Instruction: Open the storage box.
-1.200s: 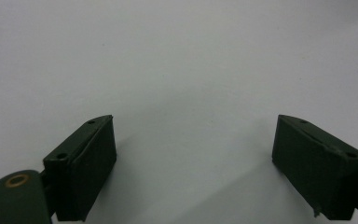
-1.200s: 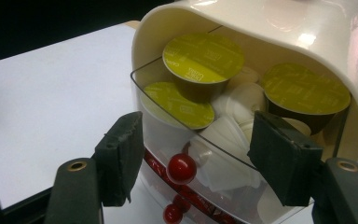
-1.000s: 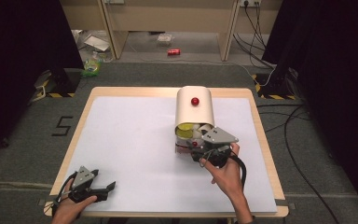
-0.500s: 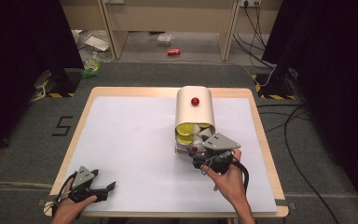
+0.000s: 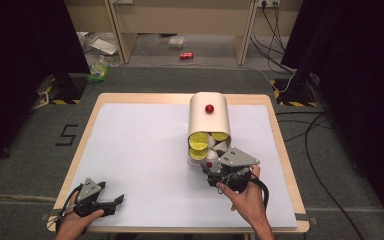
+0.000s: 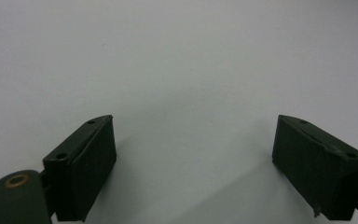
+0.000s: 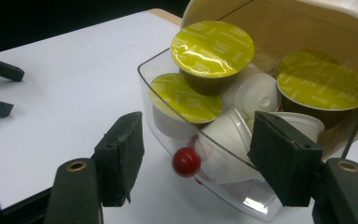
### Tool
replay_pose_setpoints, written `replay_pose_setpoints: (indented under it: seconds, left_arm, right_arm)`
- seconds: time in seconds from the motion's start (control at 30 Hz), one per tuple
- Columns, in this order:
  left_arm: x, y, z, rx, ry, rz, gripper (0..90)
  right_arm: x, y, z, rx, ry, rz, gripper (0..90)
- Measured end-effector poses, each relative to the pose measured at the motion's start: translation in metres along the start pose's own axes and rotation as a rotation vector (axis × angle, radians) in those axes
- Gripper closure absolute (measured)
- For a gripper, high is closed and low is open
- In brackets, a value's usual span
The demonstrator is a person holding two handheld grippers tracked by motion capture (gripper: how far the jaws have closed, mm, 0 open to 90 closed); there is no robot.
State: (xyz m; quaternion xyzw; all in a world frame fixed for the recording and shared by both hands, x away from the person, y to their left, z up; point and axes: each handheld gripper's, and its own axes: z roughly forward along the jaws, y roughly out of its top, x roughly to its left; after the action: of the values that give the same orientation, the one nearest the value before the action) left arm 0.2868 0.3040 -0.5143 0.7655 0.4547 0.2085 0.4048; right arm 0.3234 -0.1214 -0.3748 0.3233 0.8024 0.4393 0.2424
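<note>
High view: your right gripper [image 5: 211, 169] sits at the open front of the capsule box [image 5: 209, 116], which lies on the right half of the white table [image 5: 140, 150] with its long axis running away from you toward the far edge. The box's clear drawer [image 7: 168, 135] is pulled toward you, full of capsules with yellow-green lids [image 7: 212, 43] and white ones [image 7: 228, 135].

In the right gripper view, the drawer's small red knob [image 7: 186, 161] lies straight ahead between your jaws, nearer the left one. The jaws stand at a moderate gap either side of it, and neither pad seems to touch the knob or the clear wall, so nothing is held. That is what the next move likely turns on: the knob is dead ahead and a little low, so closing squarely on it, or pushing along the box's long axis, should keep the drawer from skewing.

Your left gripper [image 5: 111, 205] rests near the front left corner of the table, well apart from the box, jaws spread wide over bare surface with nothing between them. The right hand [image 5: 247, 202] is by far the nearer one.
</note>
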Motion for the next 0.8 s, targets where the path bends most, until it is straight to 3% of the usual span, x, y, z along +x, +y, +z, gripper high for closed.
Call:
replay_pose_setpoints:
  seconds: [0.8]
  left_arm:
    - [0.0,0.0,0.0,0.0,0.0,0.0,13.0]
  right_arm:
    - [0.0096,-0.006,-0.0089,0.022,0.01,-0.009,35.2]
